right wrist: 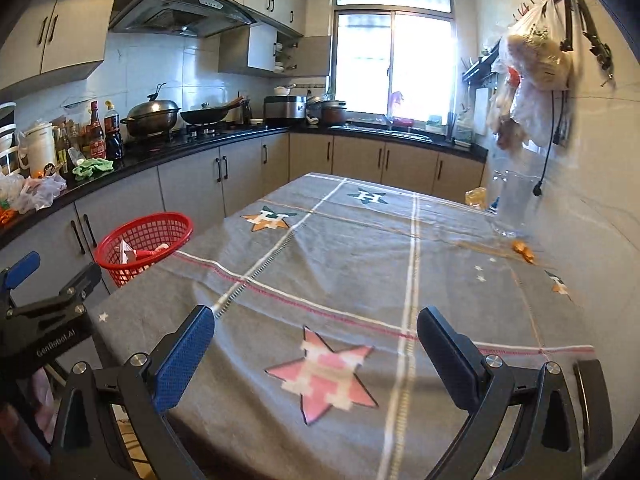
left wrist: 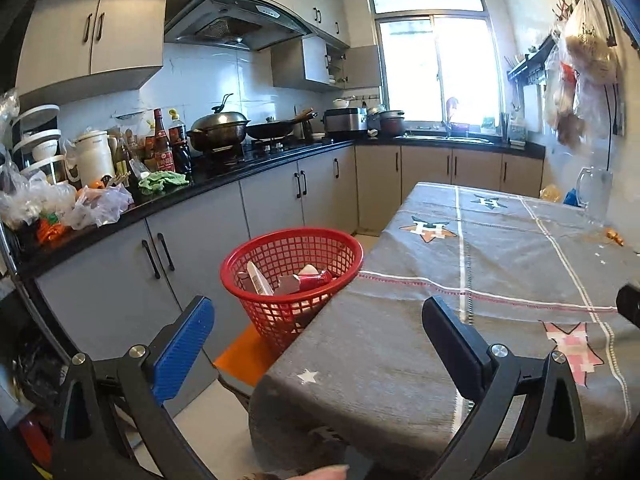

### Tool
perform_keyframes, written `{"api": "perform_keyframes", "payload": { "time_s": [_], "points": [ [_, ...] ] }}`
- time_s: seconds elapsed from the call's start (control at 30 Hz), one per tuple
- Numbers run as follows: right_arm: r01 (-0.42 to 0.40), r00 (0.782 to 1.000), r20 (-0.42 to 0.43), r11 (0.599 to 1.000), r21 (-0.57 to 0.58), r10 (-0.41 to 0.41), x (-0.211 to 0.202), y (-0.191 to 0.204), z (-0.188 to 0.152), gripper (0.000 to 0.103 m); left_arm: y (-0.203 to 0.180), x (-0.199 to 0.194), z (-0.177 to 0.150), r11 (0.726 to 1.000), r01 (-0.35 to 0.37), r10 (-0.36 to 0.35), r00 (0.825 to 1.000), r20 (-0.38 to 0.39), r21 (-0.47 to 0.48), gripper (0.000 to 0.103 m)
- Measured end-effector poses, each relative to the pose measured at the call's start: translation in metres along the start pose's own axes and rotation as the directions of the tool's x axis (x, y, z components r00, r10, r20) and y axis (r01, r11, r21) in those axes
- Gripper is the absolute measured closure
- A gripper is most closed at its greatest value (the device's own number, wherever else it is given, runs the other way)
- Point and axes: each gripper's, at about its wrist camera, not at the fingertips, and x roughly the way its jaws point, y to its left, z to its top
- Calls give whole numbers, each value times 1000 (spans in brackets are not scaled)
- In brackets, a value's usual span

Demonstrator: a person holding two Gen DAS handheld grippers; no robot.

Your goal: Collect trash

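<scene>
Hovering over the near end of the table [right wrist: 360, 240], both tools empty. Left gripper [left wrist: 316, 332] spread wide, blue pad on one finger, dark pad on the other, nothing between them; aimed across the table's near left corner toward the red basket [left wrist: 292, 280]. Right gripper [right wrist: 316, 344] likewise spread wide and holding nothing, set above the pink star printed on the grey tablecloth [right wrist: 440, 264]. Left gripper seen again at the left edge of the right wrist view [right wrist: 52, 276], apart from the right one.

Red basket standing just beside the table's left edge, on an orange surface [left wrist: 244, 352], between the table and the lower cabinets [left wrist: 272, 196]. Inside it: a red wrapper [left wrist: 318, 280], a pale carton or packet [left wrist: 260, 280] leaning on its wall, and other scraps hard to make out.

Still lying on the cloth, far right near the wall: a small orange scrap [right wrist: 524, 250], just beside a clear glass jug [right wrist: 514, 204]. Behind the jug, a yellowish bag [right wrist: 476, 198], blurred.

Along the black counter [left wrist: 224, 184] at left: crumpled plastic bags [left wrist: 100, 208], a green rag [left wrist: 162, 181], sauce bottles [left wrist: 160, 144], a white kettle [left wrist: 94, 158], a lidded wok [left wrist: 218, 128] on the stove. Bright window [left wrist: 436, 68] at the far end above the sink; plastic bags hanging [right wrist: 532, 76] from hooks on the right wall.
</scene>
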Motion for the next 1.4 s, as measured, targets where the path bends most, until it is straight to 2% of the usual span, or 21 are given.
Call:
{"api": "perform_keyframes", "payload": {
  "time_s": [0.33, 1.4],
  "points": [
    [-3, 999, -32, 1000, 11, 4, 2, 0, -9, 0, -14, 3, -7, 999, 3, -2, 1000, -5, 53, 0],
    [-21, 997, -78, 1000, -7, 20, 13, 8, -14, 0, -10, 10, -12, 999, -6, 7, 1000, -25, 53, 0]
  ]
}}
